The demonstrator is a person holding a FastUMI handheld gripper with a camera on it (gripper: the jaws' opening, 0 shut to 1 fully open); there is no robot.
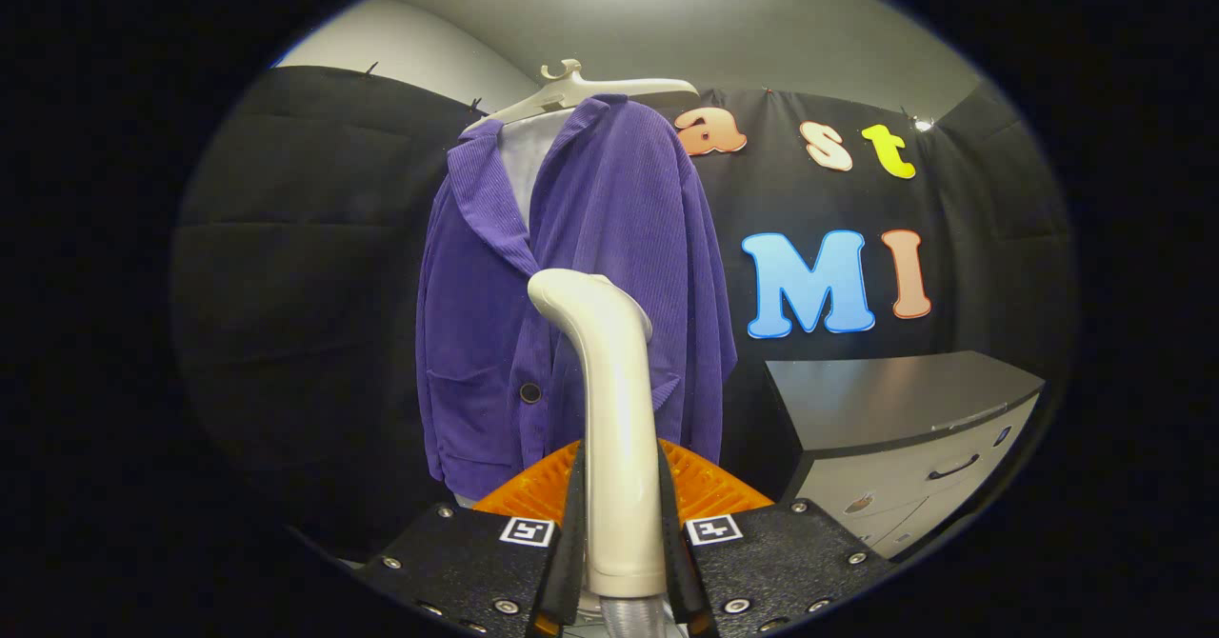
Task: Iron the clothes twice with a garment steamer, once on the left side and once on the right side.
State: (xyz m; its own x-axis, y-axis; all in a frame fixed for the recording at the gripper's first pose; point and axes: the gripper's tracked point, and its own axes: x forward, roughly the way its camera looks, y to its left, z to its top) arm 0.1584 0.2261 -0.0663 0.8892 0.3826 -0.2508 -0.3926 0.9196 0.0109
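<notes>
a cream garment steamer (614, 428) is clamped upright between both fingers of the gripper (621, 524), its head curved toward a purple corduroy jacket (571, 286) just beyond. the jacket is hung open on a pale hanger (571, 90), so steam can likely reach either side. a grey cabinet (905, 428) stands beside it.

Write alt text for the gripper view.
The gripper is shut on a steamer handle, its head pointing at a purple jacket on a hanger just beyond. A cabinet stands to the jacket's right.
</notes>
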